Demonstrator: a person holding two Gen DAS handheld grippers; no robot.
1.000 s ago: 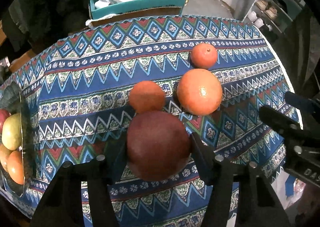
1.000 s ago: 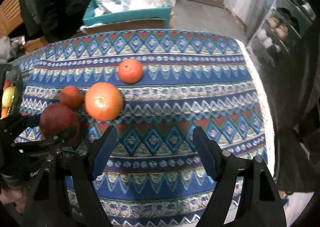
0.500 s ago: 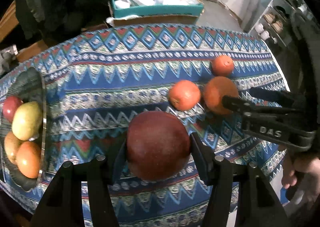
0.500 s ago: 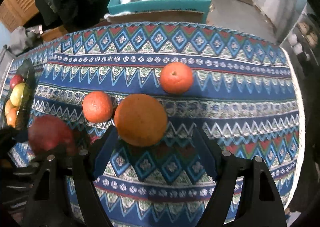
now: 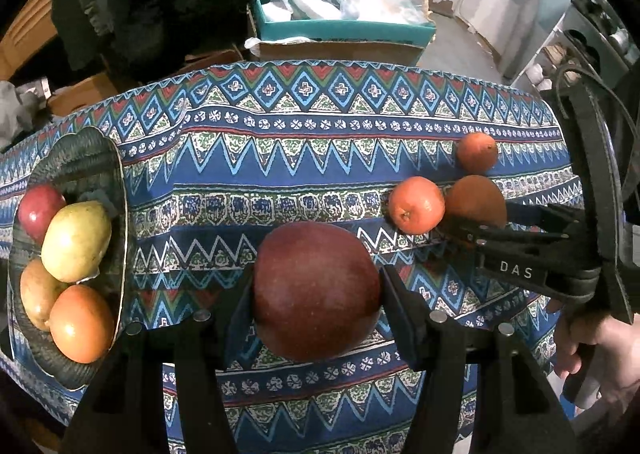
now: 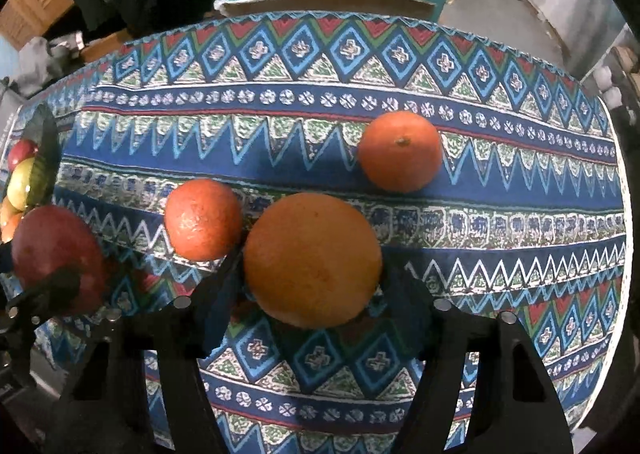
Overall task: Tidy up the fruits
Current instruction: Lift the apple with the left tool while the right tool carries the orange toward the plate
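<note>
A dark red apple (image 5: pixel 316 290) hangs above the patterned tablecloth, and my left gripper (image 5: pixel 318 282) is shut on it. My right gripper (image 6: pixel 312 274) is closing on a large orange (image 6: pixel 312 260) that rests on the cloth, its pads touching both sides. Two smaller oranges lie beside it, one at its left (image 6: pixel 203 219) and one behind it to the right (image 6: pixel 400 150). At the table's left end a dark bowl (image 5: pixel 120 214) holds a red apple (image 5: pixel 38 210), a yellow-green fruit (image 5: pixel 76 240) and two orange-toned fruits. In the left wrist view the right gripper (image 5: pixel 480 230) reaches in from the right.
Behind the table stands a teal box (image 5: pixel 344 30) with plastic bags on a cardboard carton. Dark clothing hangs at the back left. A shelf unit stands at the far right. A hand (image 5: pixel 600 350) holds the right gripper near the table's right edge.
My left gripper carried the apple leftward, bringing the bowl more into view. My right gripper came down over the large orange and its jaws narrowed onto it.
</note>
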